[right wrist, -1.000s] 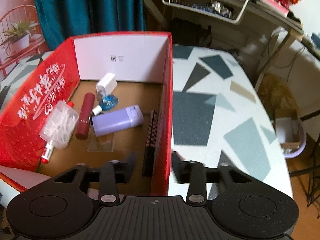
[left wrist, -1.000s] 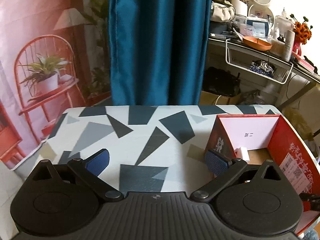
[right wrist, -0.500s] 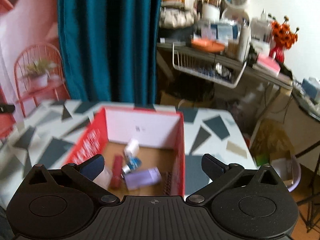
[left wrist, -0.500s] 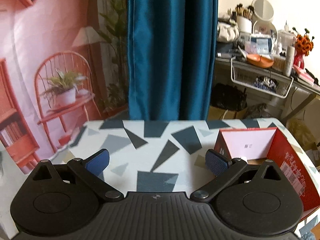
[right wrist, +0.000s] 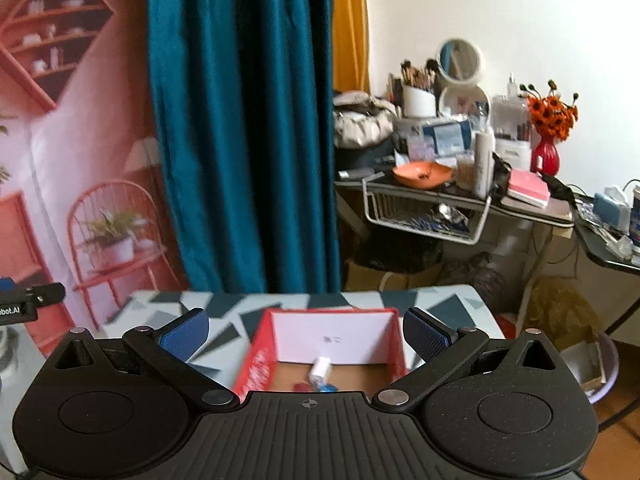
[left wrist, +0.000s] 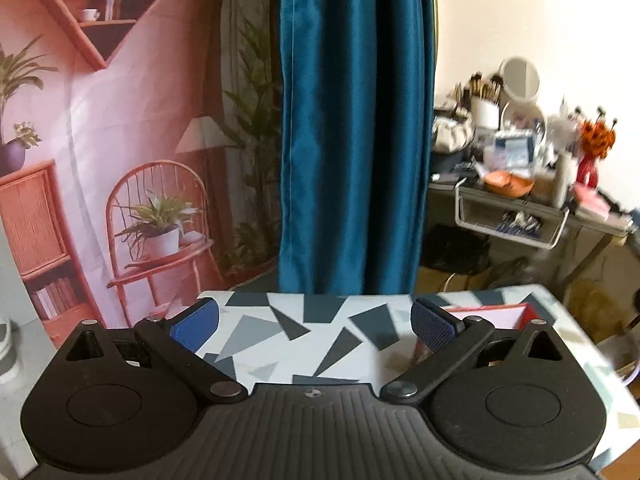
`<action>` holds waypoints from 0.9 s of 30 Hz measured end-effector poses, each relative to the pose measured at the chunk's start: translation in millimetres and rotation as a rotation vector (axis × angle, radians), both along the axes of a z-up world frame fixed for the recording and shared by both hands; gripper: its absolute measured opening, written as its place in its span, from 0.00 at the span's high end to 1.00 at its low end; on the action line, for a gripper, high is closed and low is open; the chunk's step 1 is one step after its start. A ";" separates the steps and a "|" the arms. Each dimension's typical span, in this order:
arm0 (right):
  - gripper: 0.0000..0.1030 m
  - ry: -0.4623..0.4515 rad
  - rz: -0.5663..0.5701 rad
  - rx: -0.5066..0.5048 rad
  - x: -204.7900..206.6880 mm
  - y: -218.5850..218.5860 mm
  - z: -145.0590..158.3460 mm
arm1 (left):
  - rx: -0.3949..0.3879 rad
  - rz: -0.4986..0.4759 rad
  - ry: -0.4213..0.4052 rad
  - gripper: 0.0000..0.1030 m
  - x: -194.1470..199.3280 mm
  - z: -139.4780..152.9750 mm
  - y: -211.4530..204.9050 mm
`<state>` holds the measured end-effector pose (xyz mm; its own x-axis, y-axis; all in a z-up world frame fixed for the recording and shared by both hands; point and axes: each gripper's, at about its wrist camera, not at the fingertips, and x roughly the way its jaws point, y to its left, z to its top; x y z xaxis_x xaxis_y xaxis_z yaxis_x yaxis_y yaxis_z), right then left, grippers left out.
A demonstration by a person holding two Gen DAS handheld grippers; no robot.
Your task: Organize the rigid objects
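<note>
Red box (right wrist: 256, 364) on the patterned table (left wrist: 320, 332), just beyond the right hand-held gripper (right wrist: 306, 330), whose jaws have just been opening and now stand wide with nothing between them. Inside, a small white bottle (right wrist: 321, 368) rests near the far wall. Left hand-held gripper (left wrist: 314, 320) likewise released, over bare table left of the box. Sorting appears finished; judged next: withdraw, or seek remaining items.

Table (left wrist: 328, 332) with grey triangle-patterned top, red open box (right wrist: 384, 356) standing on it (white inside walls)
</note>
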<state>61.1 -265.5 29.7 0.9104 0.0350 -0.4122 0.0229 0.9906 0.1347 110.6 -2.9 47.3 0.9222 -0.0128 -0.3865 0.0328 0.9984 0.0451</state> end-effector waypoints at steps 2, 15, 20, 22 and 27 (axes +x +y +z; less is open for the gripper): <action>0.00 -0.013 0.005 0.001 -9.7 4.3 5.9 | -0.004 -0.006 -0.034 0.00 -17.5 7.8 -0.4; 0.00 -0.075 0.008 0.021 -80.5 33.9 14.7 | 0.015 0.062 -0.135 0.00 -96.2 25.2 -4.9; 0.00 -0.107 -0.013 -0.025 -97.3 40.2 20.8 | 0.017 0.083 -0.140 0.00 -105.3 27.9 -4.3; 0.00 -0.121 -0.017 -0.033 -101.5 41.5 24.1 | 0.014 0.099 -0.138 0.00 -105.7 28.3 -2.0; 0.00 -0.135 -0.002 -0.044 -106.0 46.1 27.4 | 0.005 0.122 -0.137 0.00 -107.6 28.9 -0.5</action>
<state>-44.9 -219.4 57.1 0.9577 0.0175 -0.2872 0.0097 0.9956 0.0929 3.0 -3.4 76.2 0.9607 0.1044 -0.2572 -0.0958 0.9944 0.0456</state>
